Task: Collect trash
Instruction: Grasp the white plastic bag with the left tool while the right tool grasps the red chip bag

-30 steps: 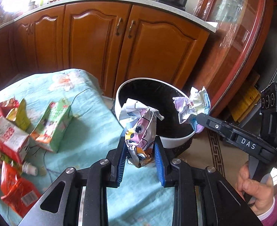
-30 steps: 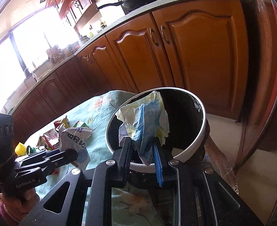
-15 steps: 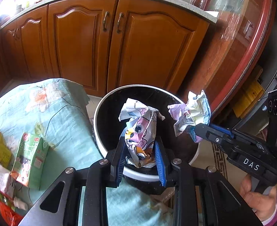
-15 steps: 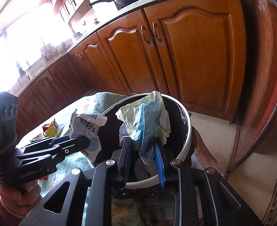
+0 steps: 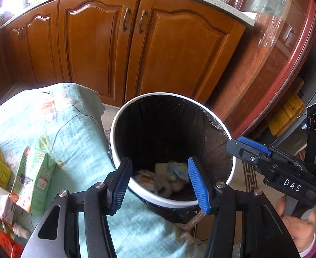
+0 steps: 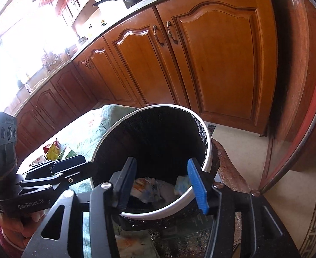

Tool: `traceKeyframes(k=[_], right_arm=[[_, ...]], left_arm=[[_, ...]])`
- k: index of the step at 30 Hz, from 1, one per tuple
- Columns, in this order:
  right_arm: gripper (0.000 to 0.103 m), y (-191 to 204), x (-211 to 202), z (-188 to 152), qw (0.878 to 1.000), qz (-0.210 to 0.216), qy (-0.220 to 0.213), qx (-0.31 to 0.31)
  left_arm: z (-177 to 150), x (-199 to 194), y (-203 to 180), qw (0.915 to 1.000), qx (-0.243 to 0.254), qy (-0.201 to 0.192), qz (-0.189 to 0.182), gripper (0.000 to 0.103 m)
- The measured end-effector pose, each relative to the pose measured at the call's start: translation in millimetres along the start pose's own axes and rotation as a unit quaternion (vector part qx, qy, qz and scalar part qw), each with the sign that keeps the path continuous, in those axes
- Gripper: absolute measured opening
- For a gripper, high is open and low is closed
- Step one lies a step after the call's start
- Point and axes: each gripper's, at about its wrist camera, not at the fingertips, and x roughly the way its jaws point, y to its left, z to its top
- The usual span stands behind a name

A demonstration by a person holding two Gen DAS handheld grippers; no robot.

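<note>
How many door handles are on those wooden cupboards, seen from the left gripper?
4: a pair where the two middle doors meet, and a smaller pair far left. Others may be hidden off the edge.

Daylight floods in from a window up and left of the right hand-held gripper, blown out to white glare. Cabinet doors are evenly lit and sharp. Fisheye bending curves the edges; corners vignette black.
</note>
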Motion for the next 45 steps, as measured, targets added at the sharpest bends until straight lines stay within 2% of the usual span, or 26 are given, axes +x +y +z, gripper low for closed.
traceKeyframes(k=[2, 4, 8, 16, 22, 30, 37, 45], right_arm=[[0.073, -2, -4, -2, 1.0, 0.008, -0.008, 0.008], [0.08, -1, -10, -6, 1.0, 0.018, -0.016, 0.013], [0.082, 11, -19, -16, 0.999, 0.029, -0.025, 0.015], [0.082, 55, -23, -42, 0.998, 0.064, -0.015, 0.002], [0.082, 90, -16, -60, 0.996, 0.087, 0.004, -0.014], [0.082, 132, -2, -82, 0.993, 0.11, 0.029, -0.04], [0.082, 162, 10, -93, 0.989, 0.124, 0.047, -0.059], [0.082, 185, 20, -91, 0.986, 0.14, 0.053, -0.069]], left_arm=[[-7, -13, 2, 0.9999, -0.001, -0.015, 0.001, 0.06], [-15, -27, 4, 0.9995, -0.003, -0.032, 0.004, 0.063], [-43, -56, 14, 0.9982, -0.015, -0.056, 0.013, 0.065], [-99, -113, 50, 0.9946, -0.059, -0.077, 0.039, 0.065], [-139, -165, 76, 0.9886, -0.096, -0.096, 0.064, 0.065], [-179, -211, 109, 0.9783, -0.151, -0.111, 0.09, 0.065], [-193, -229, 134, 0.9704, -0.183, -0.115, 0.107, 0.065], [-191, -245, 160, 0.9613, -0.2, -0.126, 0.142, 0.065]])
